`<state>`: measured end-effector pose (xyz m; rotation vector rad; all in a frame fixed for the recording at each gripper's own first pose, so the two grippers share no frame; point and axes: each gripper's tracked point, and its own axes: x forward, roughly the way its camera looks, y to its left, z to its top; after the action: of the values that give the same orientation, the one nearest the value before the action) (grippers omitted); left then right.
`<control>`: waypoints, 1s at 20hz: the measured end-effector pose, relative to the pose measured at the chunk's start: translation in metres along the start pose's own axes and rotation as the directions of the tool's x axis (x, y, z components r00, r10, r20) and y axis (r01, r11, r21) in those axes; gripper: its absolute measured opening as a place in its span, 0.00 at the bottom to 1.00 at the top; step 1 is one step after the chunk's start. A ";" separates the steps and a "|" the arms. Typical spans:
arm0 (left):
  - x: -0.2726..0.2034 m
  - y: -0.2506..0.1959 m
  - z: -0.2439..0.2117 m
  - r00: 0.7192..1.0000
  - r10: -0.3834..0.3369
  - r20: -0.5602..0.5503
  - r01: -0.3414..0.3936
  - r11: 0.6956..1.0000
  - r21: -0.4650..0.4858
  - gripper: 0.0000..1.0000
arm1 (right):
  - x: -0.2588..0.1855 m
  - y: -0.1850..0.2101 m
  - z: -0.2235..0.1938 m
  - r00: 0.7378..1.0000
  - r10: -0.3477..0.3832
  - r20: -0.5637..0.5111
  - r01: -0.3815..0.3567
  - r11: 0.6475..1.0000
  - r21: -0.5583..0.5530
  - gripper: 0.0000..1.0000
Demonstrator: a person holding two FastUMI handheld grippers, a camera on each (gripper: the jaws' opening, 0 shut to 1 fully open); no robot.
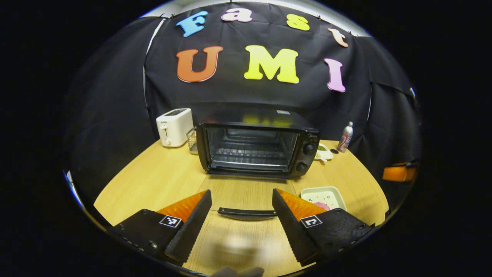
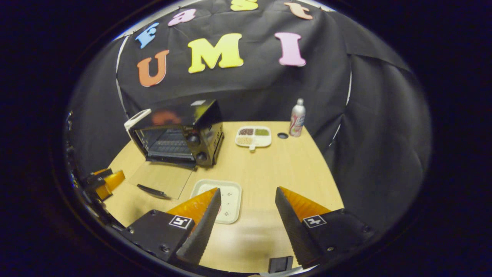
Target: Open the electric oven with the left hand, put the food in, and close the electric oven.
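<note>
Dim booth, warm light from above, strong fisheye bend.

The wooden table (image 1: 161,177) is brightest; the oven (image 1: 255,144) top carries soft glare. Edges curve and darken from 3 to 9 o'clock, with slight blur low at 6 o'clock.

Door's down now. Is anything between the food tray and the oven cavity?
Nothing visible. The oven stands open, its door lying flat on the table, rack bare. The food tray sits beside the door, at the open right gripper.
</note>
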<state>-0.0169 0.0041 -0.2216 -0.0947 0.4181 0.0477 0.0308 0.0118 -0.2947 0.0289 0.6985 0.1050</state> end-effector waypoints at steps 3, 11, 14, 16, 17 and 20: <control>-0.025 -0.001 0.035 0.996 0.044 0.073 -0.045 0.999 0.012 0.96 | 0.042 0.004 -0.036 0.991 0.053 -0.124 -0.051 0.998 0.026 0.83; -0.079 -0.025 0.094 0.977 0.122 0.176 -0.127 0.992 0.015 0.96 | 0.124 0.002 -0.061 0.938 0.147 -0.315 -0.124 0.988 0.090 0.60; -0.090 -0.031 0.105 0.970 0.137 0.203 -0.142 0.990 0.009 0.96 | 0.136 0.006 -0.067 0.910 0.142 -0.388 -0.121 0.990 0.078 0.54; -0.093 -0.034 0.110 0.969 0.128 0.213 -0.131 0.991 0.000 0.96 | 0.147 0.011 -0.073 0.895 0.131 -0.427 -0.103 0.991 0.087 0.54; -0.093 -0.033 0.112 0.968 0.125 0.217 -0.127 0.992 -0.003 0.96 | 0.148 0.011 -0.068 0.893 0.122 -0.434 -0.095 0.992 0.084 0.53; -0.091 -0.028 0.115 0.969 0.106 0.224 -0.111 0.994 0.009 0.96 | 0.145 0.010 -0.070 0.854 0.053 -0.517 -0.041 0.999 0.035 0.45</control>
<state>-0.0517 -0.0146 -0.0773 -0.0444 0.1984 0.1603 0.0946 0.0361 -0.4406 0.0398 1.2434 0.1548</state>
